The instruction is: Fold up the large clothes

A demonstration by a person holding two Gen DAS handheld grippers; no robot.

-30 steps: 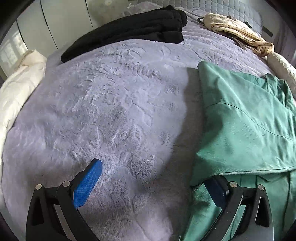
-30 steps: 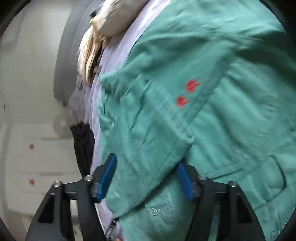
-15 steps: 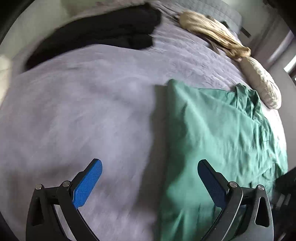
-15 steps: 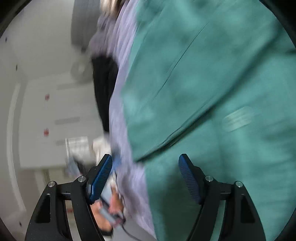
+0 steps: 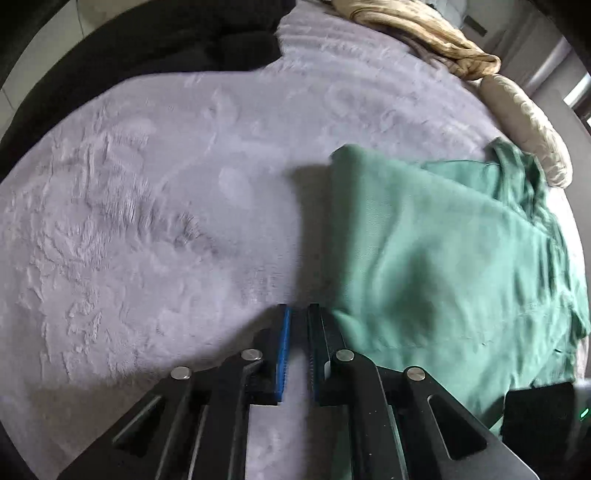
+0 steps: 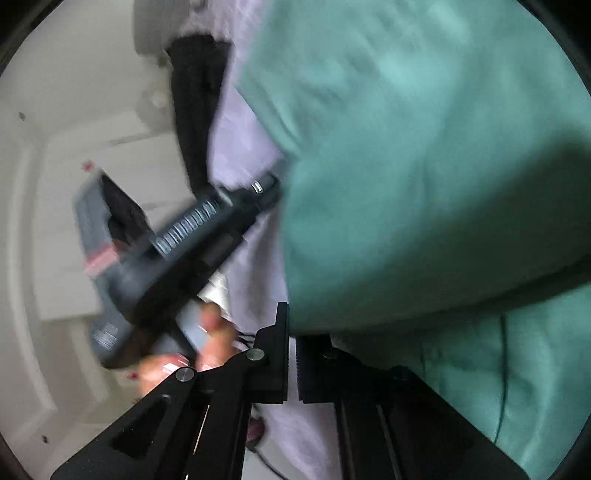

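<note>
A large green garment lies partly folded on the lavender bed cover, on the right of the left wrist view. My left gripper is shut with nothing between its fingers, at the garment's near left edge. In the right wrist view the same green garment fills the right side. My right gripper is shut at the edge of a green fold; whether cloth is pinched is unclear. The left gripper's body and the hand holding it show at the left of this view.
A black garment lies at the far left of the bed and a beige garment at the far end. A cream pillow lies at the right edge. White cabinet doors stand beyond the bed.
Both grippers have gone from wide open to shut. The left gripper swung right toward the green garment's edge. The right gripper moved to the garment's left edge near the left gripper.
</note>
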